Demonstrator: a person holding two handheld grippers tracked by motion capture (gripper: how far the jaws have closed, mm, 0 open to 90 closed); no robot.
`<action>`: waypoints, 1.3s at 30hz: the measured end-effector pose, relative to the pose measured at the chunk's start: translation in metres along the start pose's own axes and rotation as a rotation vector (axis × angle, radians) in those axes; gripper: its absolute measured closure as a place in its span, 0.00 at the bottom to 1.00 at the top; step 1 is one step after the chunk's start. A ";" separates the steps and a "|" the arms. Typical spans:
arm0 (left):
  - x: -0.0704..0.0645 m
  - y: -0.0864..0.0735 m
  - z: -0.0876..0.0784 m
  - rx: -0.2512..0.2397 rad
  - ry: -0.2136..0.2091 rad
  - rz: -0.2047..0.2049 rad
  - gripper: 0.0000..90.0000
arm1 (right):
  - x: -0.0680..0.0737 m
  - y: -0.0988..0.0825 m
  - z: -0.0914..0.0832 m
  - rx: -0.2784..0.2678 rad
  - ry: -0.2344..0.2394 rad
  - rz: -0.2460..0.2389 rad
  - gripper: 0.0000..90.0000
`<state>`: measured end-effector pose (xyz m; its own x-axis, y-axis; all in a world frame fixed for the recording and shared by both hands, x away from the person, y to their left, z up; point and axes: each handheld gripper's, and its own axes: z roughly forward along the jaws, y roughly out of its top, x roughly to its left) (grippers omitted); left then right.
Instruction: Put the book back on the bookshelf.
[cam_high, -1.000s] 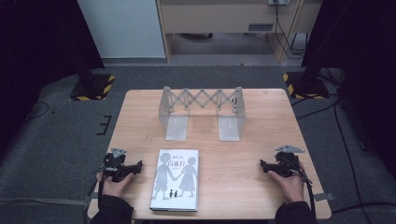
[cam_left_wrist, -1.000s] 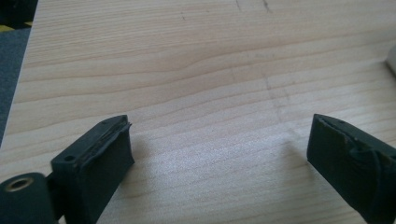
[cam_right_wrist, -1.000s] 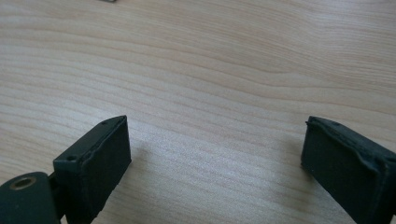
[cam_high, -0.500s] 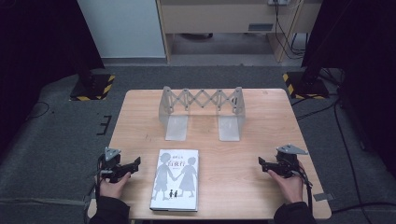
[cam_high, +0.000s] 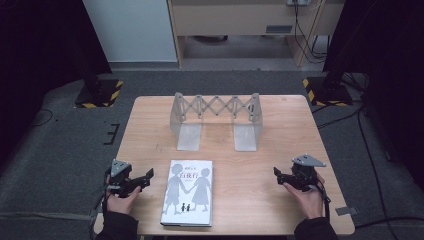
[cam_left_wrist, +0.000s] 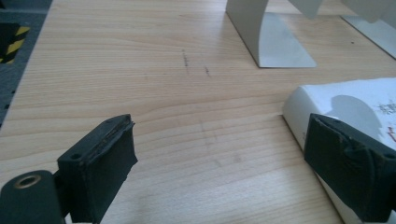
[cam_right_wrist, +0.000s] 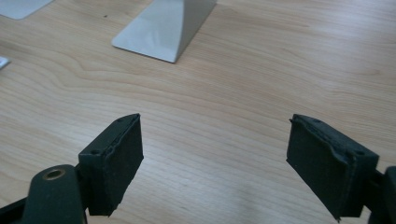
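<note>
On the wooden table (cam_high: 280, 150), one white paperback book (cam_high: 188, 192) lies at six o'clock, one grey expanding metal bookend rack (cam_high: 216, 120) at twelve, between two empty grippers, left gripper (cam_high: 146, 176) and right gripper (cam_high: 276, 173), their jaws apart, having just opened and closed slightly.

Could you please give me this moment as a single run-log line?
left claw: open, empty, beside book | right claw: open, empty | bookend rack: upright behind book
</note>
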<state>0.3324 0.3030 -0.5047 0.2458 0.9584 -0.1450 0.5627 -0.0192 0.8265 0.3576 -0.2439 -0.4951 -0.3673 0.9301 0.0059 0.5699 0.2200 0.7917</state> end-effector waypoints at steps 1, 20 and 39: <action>0.000 0.000 0.000 0.000 0.000 0.000 0.08 | 0.001 0.001 0.000 0.004 0.007 0.001 0.21; -0.019 -0.002 -0.005 -0.004 -0.073 0.052 0.16 | 0.051 0.024 0.001 -0.008 0.221 -0.015 0.29; -0.032 -0.009 -0.007 0.035 -0.121 0.074 0.26 | 0.092 0.029 0.016 -0.146 0.330 0.008 0.38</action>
<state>0.3134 0.2747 -0.5038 0.3794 0.9128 -0.1509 0.5665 -0.1002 0.8179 0.3517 -0.1470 -0.4813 -0.5945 0.7813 0.1901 0.4715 0.1473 0.8695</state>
